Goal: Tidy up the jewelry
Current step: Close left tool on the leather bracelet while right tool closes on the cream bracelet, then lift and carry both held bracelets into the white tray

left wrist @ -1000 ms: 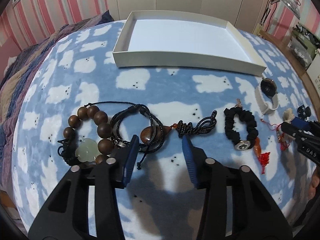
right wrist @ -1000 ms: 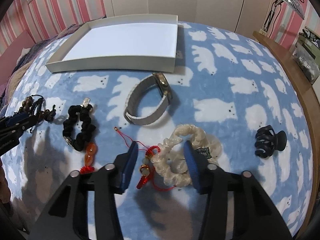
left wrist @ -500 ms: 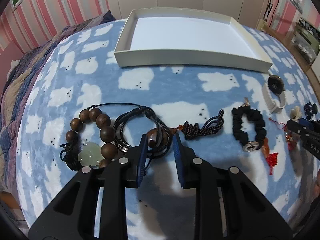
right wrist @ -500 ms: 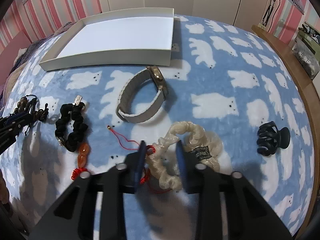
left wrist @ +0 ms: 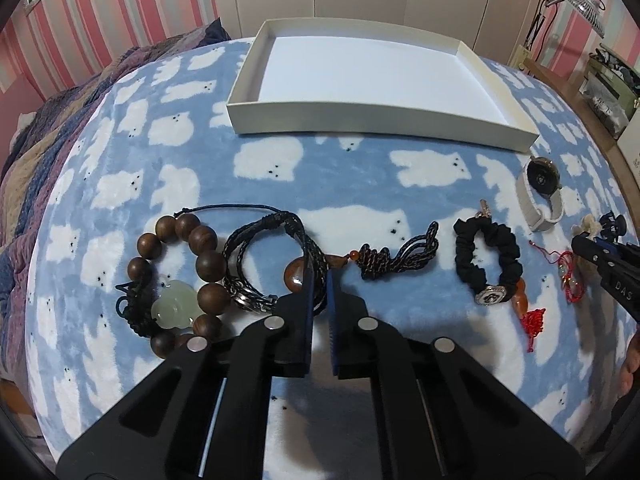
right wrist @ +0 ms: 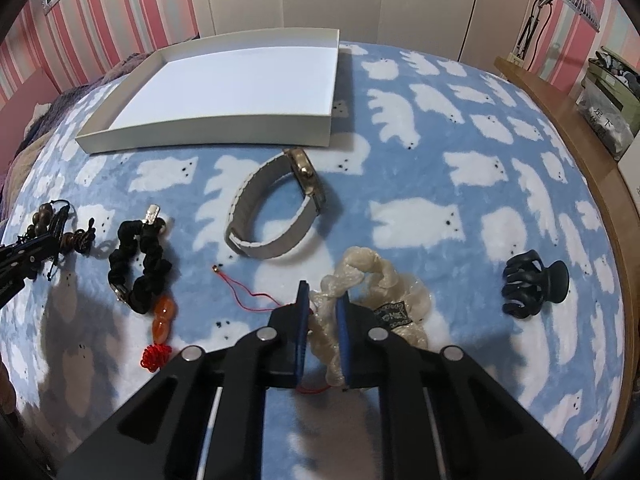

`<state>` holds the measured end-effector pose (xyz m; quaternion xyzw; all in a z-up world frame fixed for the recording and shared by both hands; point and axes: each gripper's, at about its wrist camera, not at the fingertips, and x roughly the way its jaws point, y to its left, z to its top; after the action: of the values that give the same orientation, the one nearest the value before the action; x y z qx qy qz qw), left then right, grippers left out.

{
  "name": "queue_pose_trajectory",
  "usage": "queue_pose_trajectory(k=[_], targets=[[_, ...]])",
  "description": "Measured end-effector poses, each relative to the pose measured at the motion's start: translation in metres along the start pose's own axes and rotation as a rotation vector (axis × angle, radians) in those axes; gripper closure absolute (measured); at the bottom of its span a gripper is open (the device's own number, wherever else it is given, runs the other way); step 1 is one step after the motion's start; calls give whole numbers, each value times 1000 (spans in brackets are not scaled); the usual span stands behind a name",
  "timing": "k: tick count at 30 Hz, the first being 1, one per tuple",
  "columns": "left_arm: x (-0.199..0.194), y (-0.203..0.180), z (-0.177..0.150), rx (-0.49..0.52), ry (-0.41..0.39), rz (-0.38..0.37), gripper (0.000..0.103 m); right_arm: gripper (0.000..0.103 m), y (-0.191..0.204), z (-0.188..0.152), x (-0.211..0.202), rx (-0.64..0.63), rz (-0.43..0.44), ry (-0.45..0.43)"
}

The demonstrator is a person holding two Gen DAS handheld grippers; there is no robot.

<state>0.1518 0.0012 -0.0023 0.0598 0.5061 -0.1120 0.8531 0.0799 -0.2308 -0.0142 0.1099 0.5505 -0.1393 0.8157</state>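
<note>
Left gripper (left wrist: 320, 280) is clenched on the braided cord bracelet (left wrist: 276, 256) midway along the bed's near edge; right gripper (right wrist: 322, 304) is clenched on the cream scrunchie (right wrist: 376, 284) nearer the right edge. Lift each straight up so neighbouring cords don't snag, then carry both to the empty white tray (left wrist: 360, 124) at the far edge.

Indoor lighting, moderately bright; soft shadows fall near the grippers on the blanket (left wrist: 328, 168). Strong fisheye bending, dark vignetted corners. Focus mostly sharp.
</note>
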Motion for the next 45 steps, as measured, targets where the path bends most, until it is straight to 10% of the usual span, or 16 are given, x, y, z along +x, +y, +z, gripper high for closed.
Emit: queue_pose_trajectory(k=[26, 45], targets=[[-50, -3, 14, 8, -126, -1, 103, 91, -3, 11, -25, 3, 15, -79], [-62, -26, 126, 108, -223, -52, 103, 91, 24, 144, -15, -67, 120, -128]])
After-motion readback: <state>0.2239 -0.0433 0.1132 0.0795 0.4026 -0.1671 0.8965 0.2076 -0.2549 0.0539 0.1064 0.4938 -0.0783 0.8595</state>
